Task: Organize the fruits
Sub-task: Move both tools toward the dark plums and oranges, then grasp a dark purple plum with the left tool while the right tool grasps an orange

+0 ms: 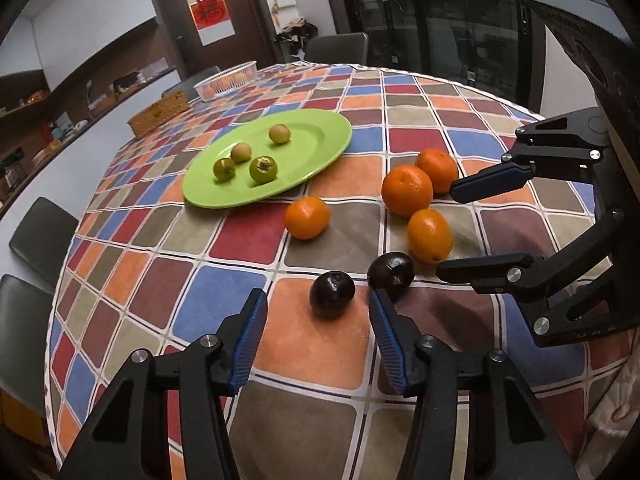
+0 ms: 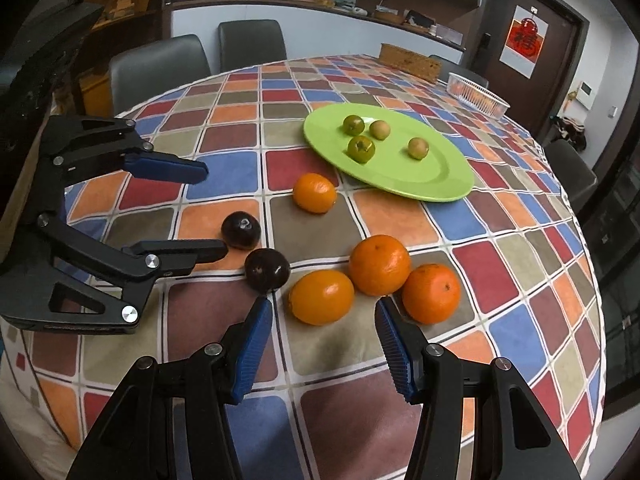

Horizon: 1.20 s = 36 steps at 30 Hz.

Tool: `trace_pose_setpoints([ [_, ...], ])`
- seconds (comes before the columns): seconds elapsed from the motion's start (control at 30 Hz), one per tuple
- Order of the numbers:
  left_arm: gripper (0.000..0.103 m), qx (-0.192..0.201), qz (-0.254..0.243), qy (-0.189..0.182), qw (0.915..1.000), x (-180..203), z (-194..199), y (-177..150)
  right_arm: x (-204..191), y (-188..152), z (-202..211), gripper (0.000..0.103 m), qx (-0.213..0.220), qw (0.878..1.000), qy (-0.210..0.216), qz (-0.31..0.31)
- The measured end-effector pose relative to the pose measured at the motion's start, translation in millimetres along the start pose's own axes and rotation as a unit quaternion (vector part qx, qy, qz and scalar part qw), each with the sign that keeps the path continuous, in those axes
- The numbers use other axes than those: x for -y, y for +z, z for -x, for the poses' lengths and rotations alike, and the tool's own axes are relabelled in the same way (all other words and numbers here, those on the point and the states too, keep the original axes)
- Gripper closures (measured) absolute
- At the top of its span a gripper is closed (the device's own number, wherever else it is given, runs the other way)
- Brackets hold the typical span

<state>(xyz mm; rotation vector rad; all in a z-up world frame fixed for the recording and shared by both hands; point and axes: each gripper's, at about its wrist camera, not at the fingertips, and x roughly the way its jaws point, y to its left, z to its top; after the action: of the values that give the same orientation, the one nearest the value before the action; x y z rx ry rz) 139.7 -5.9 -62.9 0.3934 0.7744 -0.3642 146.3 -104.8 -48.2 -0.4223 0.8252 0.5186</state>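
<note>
Both grippers are seen with their fingers apart and nothing held between them.

From the left wrist view, the left gripper [image 1: 318,304] is held low over the checked tablecloth [image 1: 224,240], its fingers spread wide. One dark plum [image 1: 332,294] lies just ahead between the fingertips, and a second dark plum [image 1: 391,275] is touching or almost touching the right-hand fingertip. Four oranges are seen beyond: one alone [image 1: 307,217] near the green plate [image 1: 320,148], and three close together [image 1: 407,190], [image 1: 438,170], [image 1: 430,235]. Four small green fruits [image 1: 263,169] are lying on the plate. The right gripper [image 1: 446,232] is seen at the side, its fingers spread around the cluster of oranges.

From the right wrist view, the right gripper [image 2: 324,308] is pointed at the nearest orange [image 2: 321,297], which sits just ahead of the gap between the open fingers. The second plum [image 2: 267,270] is lying just beside the left fingertip. The left gripper [image 2: 216,212] is seen open beside the first plum [image 2: 241,230].

A risk is judged from this: the fruits are round and packed close, so a neighbour may be pushed and rolled toward the table edge if a finger is lowered onto it. The two grippers are also near each other and could be knocked together
</note>
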Motion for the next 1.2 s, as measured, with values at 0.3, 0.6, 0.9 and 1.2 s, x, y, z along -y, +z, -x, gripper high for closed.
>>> trace_pose_setpoints([
  [0.3,0.061,-0.026,0.005,-0.032,0.9991,-3.0,-16.9,1.3,2.7,0.2,-13.1,0.050,-0.011,1.000,0.016,-0.008],
  [0.6,0.069,-0.034,0.032,-0.054,0.9975,-9.0,-25.0,5.5,8.4,3.4,-20.7,0.057,-0.015,0.999,0.024,-0.020],
  [0.9,0.076,-0.032,0.061,-0.064,0.9956,-9.9,-21.8,6.5,13.7,3.6,-21.5,0.064,-0.014,0.998,0.035,-0.041],
  [1.2,0.076,-0.011,0.087,-0.055,0.9946,-11.9,0.7,10.7,13.1,8.1,-0.8,0.064,0.011,0.998,0.033,-0.047],
])
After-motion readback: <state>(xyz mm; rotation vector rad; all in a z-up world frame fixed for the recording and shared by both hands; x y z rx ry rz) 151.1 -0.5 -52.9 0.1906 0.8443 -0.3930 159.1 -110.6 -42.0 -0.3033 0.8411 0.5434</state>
